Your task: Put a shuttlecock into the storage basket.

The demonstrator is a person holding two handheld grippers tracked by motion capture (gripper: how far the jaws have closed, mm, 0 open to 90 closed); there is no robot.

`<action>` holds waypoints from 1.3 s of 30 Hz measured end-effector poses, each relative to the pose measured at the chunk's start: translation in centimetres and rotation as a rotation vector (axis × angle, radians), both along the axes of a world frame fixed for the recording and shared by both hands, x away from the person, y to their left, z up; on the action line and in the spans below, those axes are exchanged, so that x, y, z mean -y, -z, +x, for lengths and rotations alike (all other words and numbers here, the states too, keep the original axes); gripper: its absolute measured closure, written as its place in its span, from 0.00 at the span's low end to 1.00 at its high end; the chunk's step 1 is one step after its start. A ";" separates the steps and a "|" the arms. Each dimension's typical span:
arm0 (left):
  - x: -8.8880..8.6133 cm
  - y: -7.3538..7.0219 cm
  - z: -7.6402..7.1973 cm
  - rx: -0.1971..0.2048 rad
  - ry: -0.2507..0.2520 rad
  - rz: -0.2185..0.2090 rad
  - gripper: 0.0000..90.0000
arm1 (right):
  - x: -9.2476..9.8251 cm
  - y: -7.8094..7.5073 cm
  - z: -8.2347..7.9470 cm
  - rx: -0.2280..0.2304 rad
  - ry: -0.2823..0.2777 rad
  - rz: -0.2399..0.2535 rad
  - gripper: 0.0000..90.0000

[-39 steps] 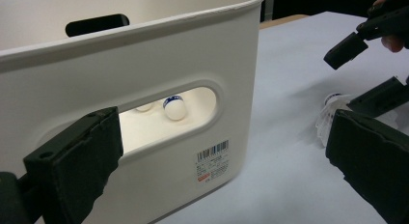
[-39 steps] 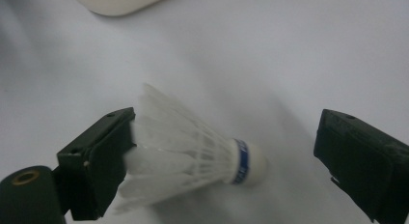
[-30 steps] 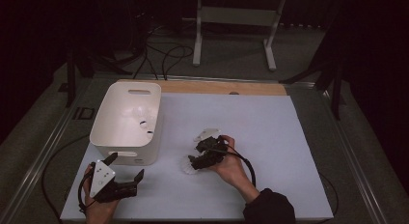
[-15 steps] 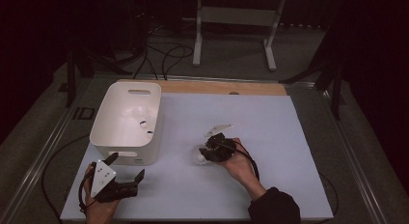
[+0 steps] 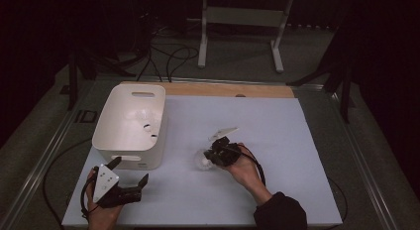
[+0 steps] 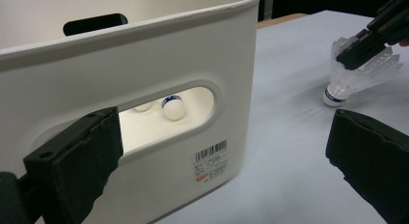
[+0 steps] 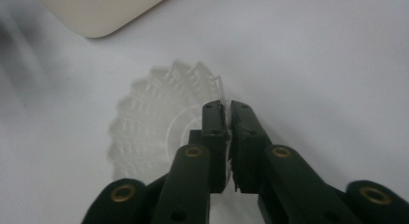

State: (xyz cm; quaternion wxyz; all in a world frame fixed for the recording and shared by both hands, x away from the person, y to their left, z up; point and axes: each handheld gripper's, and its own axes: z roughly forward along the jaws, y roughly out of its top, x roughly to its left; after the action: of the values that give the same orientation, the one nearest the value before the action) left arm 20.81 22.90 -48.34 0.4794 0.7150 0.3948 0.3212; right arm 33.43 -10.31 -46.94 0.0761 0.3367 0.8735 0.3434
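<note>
White table (image 5: 297,141), dark room. My right gripper (image 7: 225,113) has just clamped its jaws on the shuttlecock (image 7: 154,122) skirt, right of the bin (image 5: 130,123). My left gripper (image 5: 130,178) in front of bin, jaws apart, empty.

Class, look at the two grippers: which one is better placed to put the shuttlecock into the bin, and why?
The right gripper: its jaws have just closed on the shuttlecock skirt's rim. The left gripper hangs open by the bin, holding nothing.
</note>
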 end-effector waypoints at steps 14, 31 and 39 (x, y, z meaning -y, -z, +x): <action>0.0 0.0 0.0 0.000 0.001 -0.001 0.00 | 0.3 -0.5 0.1 0.016 0.017 0.014 0.99; 0.0 0.0 0.0 0.000 -0.001 -0.003 0.00 | 0.9 -1.1 0.2 0.030 0.044 0.035 0.99; 0.0 0.0 0.0 0.000 -0.001 -0.002 0.00 | 1.1 -1.7 0.3 0.049 0.056 0.048 0.99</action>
State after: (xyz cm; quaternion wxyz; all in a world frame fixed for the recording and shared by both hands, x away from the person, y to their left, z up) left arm 20.82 22.90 -48.33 0.4802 0.7142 0.3953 0.3211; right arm 33.76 -11.36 -45.28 0.0989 0.3544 0.8530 0.3701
